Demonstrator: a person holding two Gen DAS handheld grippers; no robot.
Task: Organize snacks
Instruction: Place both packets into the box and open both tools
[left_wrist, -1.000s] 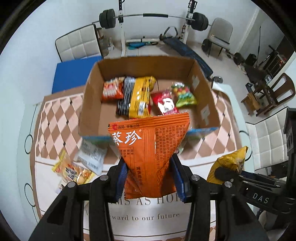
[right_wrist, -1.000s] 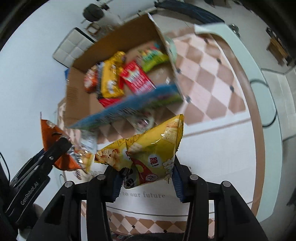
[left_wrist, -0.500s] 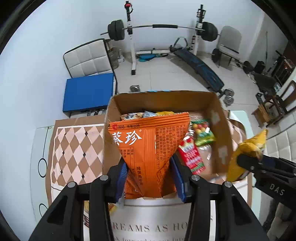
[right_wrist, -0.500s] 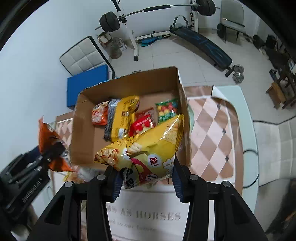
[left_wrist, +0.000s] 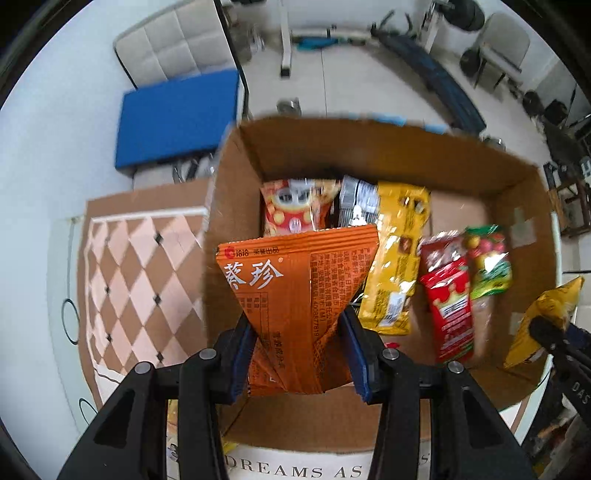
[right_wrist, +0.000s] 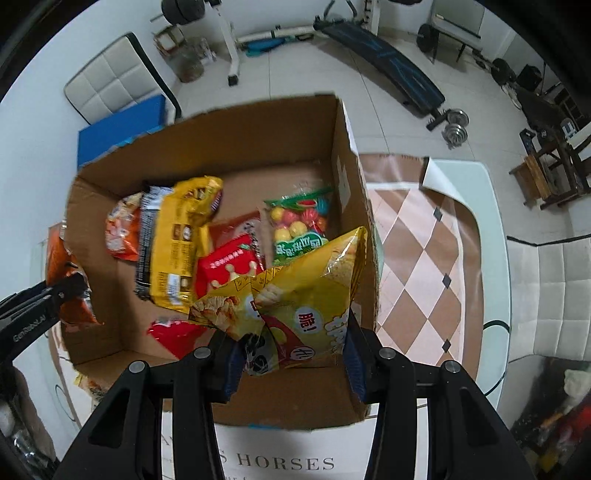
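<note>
My left gripper (left_wrist: 297, 356) is shut on an orange snack bag (left_wrist: 291, 295), held over the left part of the open cardboard box (left_wrist: 332, 155). My right gripper (right_wrist: 291, 363) is shut on a yellow chip bag (right_wrist: 295, 295), held over the box's (right_wrist: 240, 144) near right corner. Inside the box lie a long yellow pack (right_wrist: 181, 240), a red pack (right_wrist: 229, 269), a green candy bag (right_wrist: 299, 225) and an orange-red pack (right_wrist: 120, 229). The right gripper and its yellow bag (left_wrist: 543, 317) show at the right edge of the left wrist view.
The box stands on a table with a brown checkered cloth (right_wrist: 417, 258) and a white mat with printed words (right_wrist: 284, 461). A few loose snack packs (right_wrist: 88, 386) lie left of the box. Chairs, a blue pad (left_wrist: 177, 118) and gym gear stand beyond.
Both grippers have moved forward and lower with their bags, from in front of the box to over its open top. Both bags stay gripped.
</note>
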